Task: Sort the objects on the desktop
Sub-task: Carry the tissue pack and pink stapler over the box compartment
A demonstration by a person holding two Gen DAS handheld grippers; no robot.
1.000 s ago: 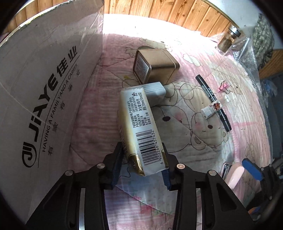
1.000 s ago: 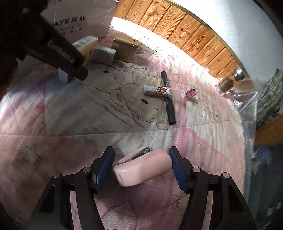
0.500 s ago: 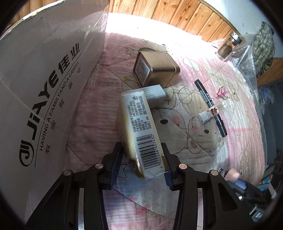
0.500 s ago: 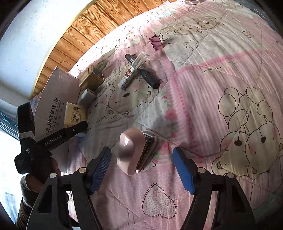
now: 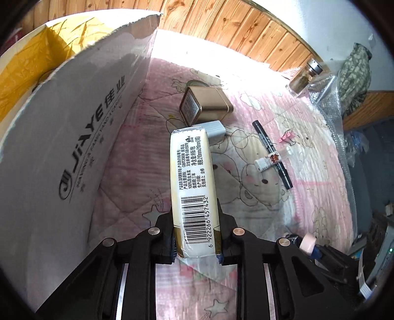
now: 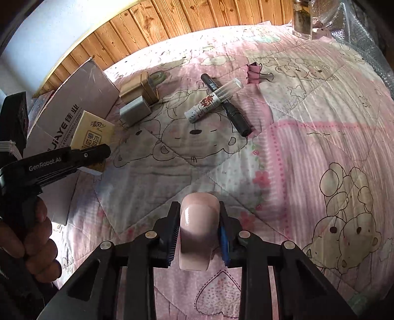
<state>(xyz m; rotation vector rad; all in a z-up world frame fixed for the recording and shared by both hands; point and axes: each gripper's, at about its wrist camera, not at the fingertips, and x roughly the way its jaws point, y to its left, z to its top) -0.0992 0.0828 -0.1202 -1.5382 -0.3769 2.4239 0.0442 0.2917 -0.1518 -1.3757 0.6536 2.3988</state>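
Two grippers are at work over a pink quilt (image 6: 307, 152) printed with cartoon bears, and most of the free room lies off to the right gripper's (image 6: 198, 236) far side, where the fabric is bare out to a sheet of bubble wrap (image 6: 364, 32). On the left gripper's (image 5: 195, 236) left a tall cardboard box (image 5: 73, 137) stands close, its torn top edge open onto a yellow lining (image 5: 27, 64).

That left gripper is clamped on the near end of a tissue pack (image 5: 193, 177), barcode up, which sticks out forward between the fingers. Just past the pack's far end sit a small grey box (image 5: 215, 129) and a gold tin (image 5: 205, 104) on its side. The right gripper's jaws are closing, with a pink stapler (image 6: 197, 229) upright between them and the pads against its sides.

Further ahead of the right gripper, a black marker (image 6: 226, 105) lies with a white patterned tube (image 6: 211, 102) crossed over it, and a pink binder clip (image 6: 254, 71) just beyond. A glass jar (image 6: 301, 22) stands near the wood-panelled wall (image 6: 197, 17). A person's hand (image 6: 32, 233) grips the left tool's handle.
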